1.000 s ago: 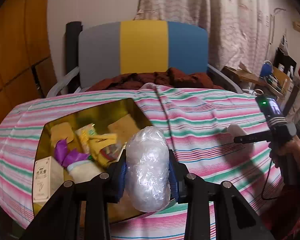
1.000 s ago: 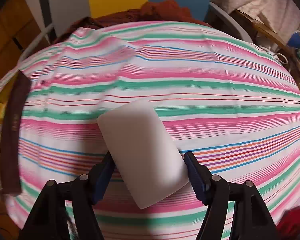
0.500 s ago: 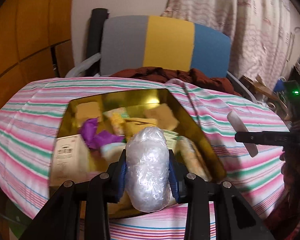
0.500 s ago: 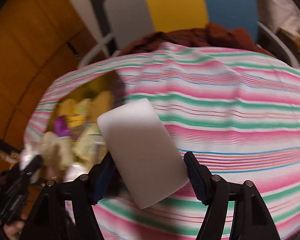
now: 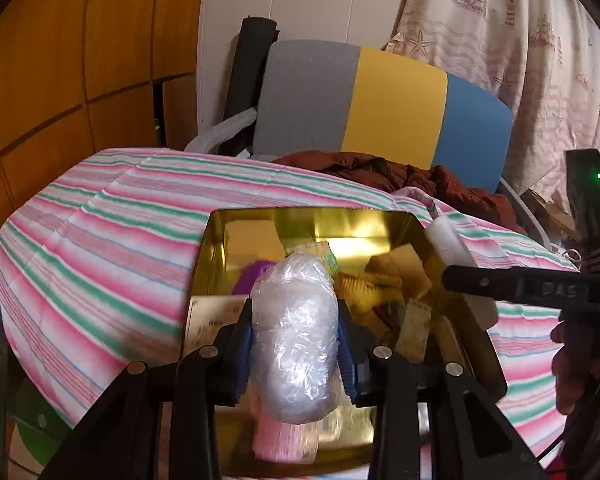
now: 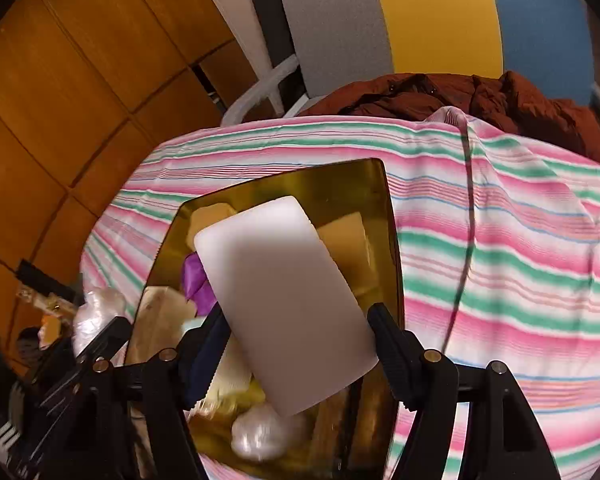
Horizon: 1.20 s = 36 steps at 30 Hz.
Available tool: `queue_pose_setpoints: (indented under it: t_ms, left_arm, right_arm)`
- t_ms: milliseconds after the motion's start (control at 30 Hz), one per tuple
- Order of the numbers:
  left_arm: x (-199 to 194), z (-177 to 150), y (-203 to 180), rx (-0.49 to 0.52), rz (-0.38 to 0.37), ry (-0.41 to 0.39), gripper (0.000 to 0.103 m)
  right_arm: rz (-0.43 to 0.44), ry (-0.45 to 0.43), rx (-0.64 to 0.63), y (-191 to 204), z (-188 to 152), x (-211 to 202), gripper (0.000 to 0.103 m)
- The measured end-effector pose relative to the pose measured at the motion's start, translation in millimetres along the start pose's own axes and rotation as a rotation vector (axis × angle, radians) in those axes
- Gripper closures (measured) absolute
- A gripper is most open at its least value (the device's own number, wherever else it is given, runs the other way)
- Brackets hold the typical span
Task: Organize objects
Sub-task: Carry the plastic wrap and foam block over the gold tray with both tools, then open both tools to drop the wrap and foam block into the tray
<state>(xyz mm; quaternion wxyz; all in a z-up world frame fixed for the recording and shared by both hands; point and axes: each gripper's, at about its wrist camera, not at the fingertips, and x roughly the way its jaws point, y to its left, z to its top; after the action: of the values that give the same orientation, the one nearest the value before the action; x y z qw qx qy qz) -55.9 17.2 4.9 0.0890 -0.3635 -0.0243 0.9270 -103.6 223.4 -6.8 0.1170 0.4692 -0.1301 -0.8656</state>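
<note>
Both tongs grip something over the gold box [image 5: 400, 220]: my left tongs [image 5: 296, 354] clamp a clear plastic-wrapped bundle [image 5: 296, 340], and my right tongs [image 6: 296, 344] squeeze a white block [image 6: 284, 300]. I see the box sitting on the striped cloth [image 5: 100, 240] covering the counter, already full of small packets.

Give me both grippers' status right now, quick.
Left gripper: closed on the plastic-wrapped bundle, over the gold box.
Right gripper: closed on the white block, also over the box.
</note>
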Motion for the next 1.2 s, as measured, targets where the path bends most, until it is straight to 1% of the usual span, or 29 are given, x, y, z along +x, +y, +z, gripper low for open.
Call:
queue_pose_setpoints:
  t_ms: [67,133,167,233,333,367,433,467,700,1000,1067,1167,1200]
  left_arm:
    - [7,4,-2,0.002,0.006,0.006,0.067]
    - [11,7,-6,0.01,0.02,0.004,0.067]
    - [13,8,-7,0.013,0.03,0.005,0.067]
    - [18,9,-9,0.011,0.027,0.018,0.066]
    - [22,10,-13,0.018,0.026,0.024,0.065]
    - [22,9,-14,0.021,0.022,0.024,0.062]
    - [23,9,-17,0.018,0.012,0.028,0.057]
    - [23,9,-17,0.017,0.009,0.03,0.056]
    - [22,10,-19,0.017,0.011,0.03,0.056]
    - [14,6,-20,0.017,0.013,0.024,0.055]
    - [10,5,-19,0.016,0.015,0.021,0.053]
    - [4,3,-17,0.009,0.024,0.015,0.046]
    - [2,2,-16,0.005,0.025,0.013,0.046]
  right_arm:
    - [-0.003,0.002,0.009,1,6,6,0.032]
    - [-0.015,-0.005,0.019,0,9,10,0.027]
    - [-0.021,-0.01,0.023,-1,10,12,0.027]
    - [-0.012,-0.003,0.018,-1,11,16,0.026]
    - [-0.026,0.002,0.004,-2,9,19,0.026]
    - [-0.024,0.004,0.006,-2,8,20,0.024]
    - [-0.015,0.005,0.013,-5,5,21,0.017]
    - [-0.013,0.002,0.015,-6,4,20,0.015]
    - [-0.015,-0.013,0.026,-12,-4,12,0.015]
    - [-0.067,-0.057,-0.009,-7,-18,-3,0.011]
    - [-0.088,-0.07,-0.02,-5,-23,-8,0.01]
    - [-0.121,-0.091,-0.038,-4,-34,-15,0.009]
    - [-0.134,-0.099,-0.044,-3,-36,-18,0.008]
